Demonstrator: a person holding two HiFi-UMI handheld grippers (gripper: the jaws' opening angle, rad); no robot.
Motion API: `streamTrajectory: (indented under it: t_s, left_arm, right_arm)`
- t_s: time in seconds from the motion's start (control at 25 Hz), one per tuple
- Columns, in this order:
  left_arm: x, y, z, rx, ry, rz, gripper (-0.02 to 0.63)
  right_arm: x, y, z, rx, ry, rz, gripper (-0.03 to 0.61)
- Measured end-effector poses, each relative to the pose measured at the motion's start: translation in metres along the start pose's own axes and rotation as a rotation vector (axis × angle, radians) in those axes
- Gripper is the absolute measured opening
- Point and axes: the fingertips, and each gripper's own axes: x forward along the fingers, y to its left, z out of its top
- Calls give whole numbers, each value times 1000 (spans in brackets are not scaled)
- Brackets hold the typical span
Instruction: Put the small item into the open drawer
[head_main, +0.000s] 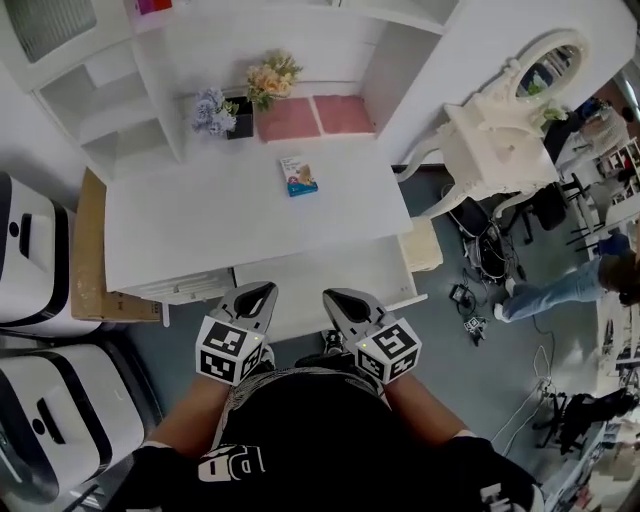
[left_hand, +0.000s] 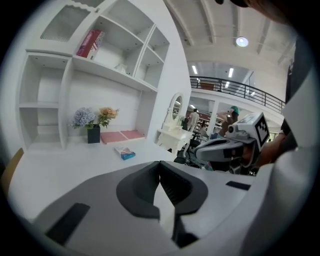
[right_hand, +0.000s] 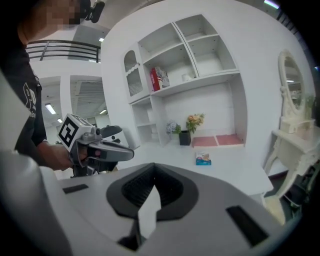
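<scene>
Roughly centred, the packet (head_main: 298, 176) lies flat on the desk (head_main: 180, 230), well ahead of both grippers, its long axis pointing away from them. Left gripper (head_main: 262, 291) and right gripper (head_main: 336, 298) are closed and empty (neither looks clearly nearer).

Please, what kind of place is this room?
Probably a large hall or showroom staged as a home corner: a white desk with shelves and a dressing table stand under a high ceiling with a railed balcony, and cables lie on the floor.
</scene>
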Motion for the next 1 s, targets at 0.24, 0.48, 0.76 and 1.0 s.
streamTrajectory:
  t_s: [0.24,0.48,0.76,1.0]
  left_arm:
    - [30,-1,17,-50,-17,102,14]
    - [61,-2,12,-96,10,186,14]
    - [57,-2,9,-147,0,290,14]
    - [52,5,4,-161,10,322,14]
  right_arm:
    - [14,-52,17,-26,20,78,9]
    - [26,-94,18,-61,61,118,9]
    - [49,-127,9,-103,111,137,9]
    - [78,-142,-2,-150,164,134,25]
